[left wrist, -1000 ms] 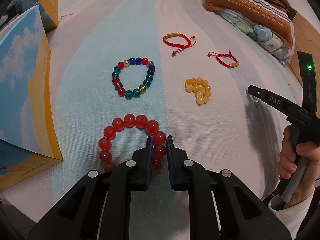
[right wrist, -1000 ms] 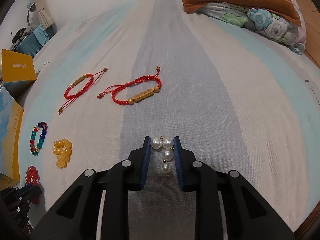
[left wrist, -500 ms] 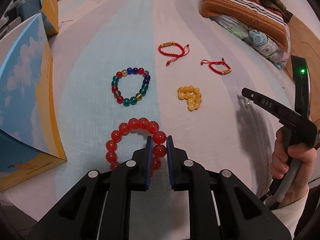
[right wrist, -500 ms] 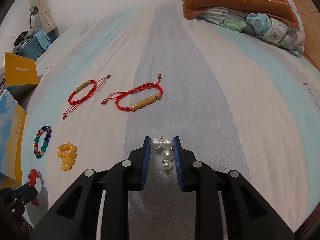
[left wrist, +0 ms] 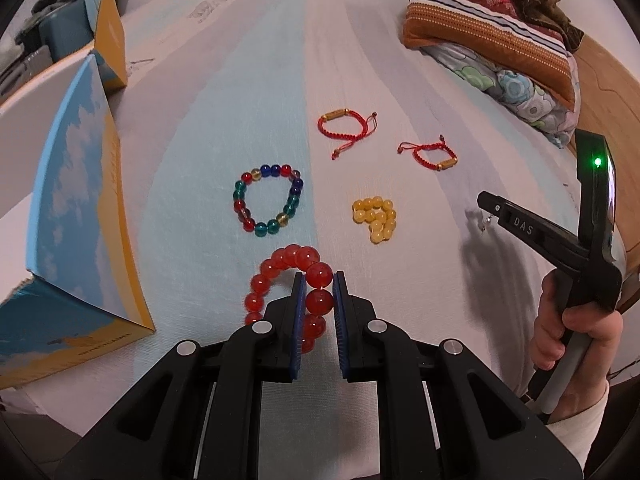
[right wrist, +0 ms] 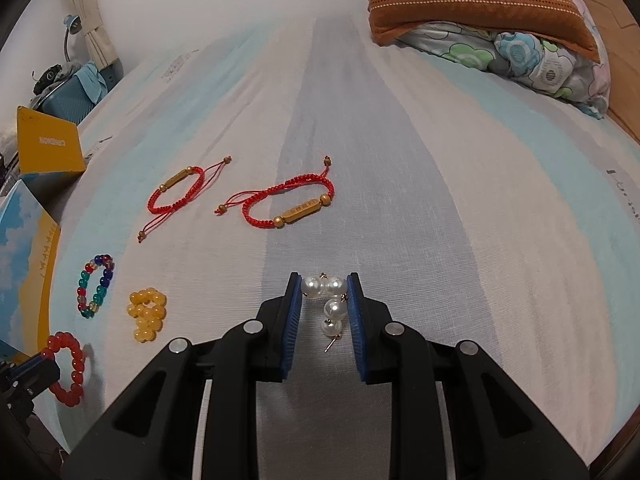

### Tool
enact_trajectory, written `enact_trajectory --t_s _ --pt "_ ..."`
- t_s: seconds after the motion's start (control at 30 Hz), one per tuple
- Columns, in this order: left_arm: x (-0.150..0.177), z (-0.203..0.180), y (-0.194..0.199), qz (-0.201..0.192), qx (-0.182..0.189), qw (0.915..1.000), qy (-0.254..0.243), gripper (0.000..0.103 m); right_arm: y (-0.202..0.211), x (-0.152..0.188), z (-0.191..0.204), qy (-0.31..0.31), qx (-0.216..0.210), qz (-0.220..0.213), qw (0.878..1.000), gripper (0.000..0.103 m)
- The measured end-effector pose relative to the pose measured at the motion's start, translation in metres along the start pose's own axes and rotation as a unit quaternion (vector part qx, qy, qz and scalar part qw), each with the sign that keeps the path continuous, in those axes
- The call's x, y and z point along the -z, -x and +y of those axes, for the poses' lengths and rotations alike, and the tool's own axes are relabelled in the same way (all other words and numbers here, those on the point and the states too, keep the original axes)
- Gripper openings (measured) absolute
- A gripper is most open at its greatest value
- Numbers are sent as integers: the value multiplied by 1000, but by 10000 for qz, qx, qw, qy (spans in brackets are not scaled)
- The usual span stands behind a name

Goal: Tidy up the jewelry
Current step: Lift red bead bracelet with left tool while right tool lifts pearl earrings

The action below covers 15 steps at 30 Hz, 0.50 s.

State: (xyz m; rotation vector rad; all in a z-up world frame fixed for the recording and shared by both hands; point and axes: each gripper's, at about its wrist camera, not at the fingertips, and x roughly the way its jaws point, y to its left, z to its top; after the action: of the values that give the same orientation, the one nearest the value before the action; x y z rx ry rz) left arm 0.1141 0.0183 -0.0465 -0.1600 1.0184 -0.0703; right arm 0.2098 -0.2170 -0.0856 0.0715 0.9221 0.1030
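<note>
My left gripper [left wrist: 319, 280] is shut on a red bead bracelet [left wrist: 280, 268] and holds it lifted off the bed; it also shows in the right wrist view [right wrist: 68, 368]. My right gripper [right wrist: 323, 284] is shut on a pearl earring piece [right wrist: 330, 300] above the sheet; that gripper shows at the right of the left wrist view [left wrist: 486, 202]. On the bed lie a multicolour bead bracelet [left wrist: 267, 199], a yellow bead bracelet [left wrist: 376, 218], and two red cord bracelets [left wrist: 346, 126] [left wrist: 432, 154] with gold tubes.
A blue-and-yellow box [left wrist: 68, 216] stands open at the left, a second yellow box [right wrist: 48, 146] behind it. Pillows [left wrist: 492, 40] lie at the far right on the striped bed sheet [right wrist: 360, 160]. A wooden edge [left wrist: 604, 92] runs along the right.
My left gripper has raised the red bead bracelet off the sheet and tilted it up. My right gripper has lifted with the pearls, the bed's items now lying further below.
</note>
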Motion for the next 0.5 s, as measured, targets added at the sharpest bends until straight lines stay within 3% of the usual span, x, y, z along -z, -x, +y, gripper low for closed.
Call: enact_trajectory --t_s 0.5 --pt "-15 -11 27 -229 -79 9996 -128 13 27 -8 10 -2 -32 -105 9999 22"
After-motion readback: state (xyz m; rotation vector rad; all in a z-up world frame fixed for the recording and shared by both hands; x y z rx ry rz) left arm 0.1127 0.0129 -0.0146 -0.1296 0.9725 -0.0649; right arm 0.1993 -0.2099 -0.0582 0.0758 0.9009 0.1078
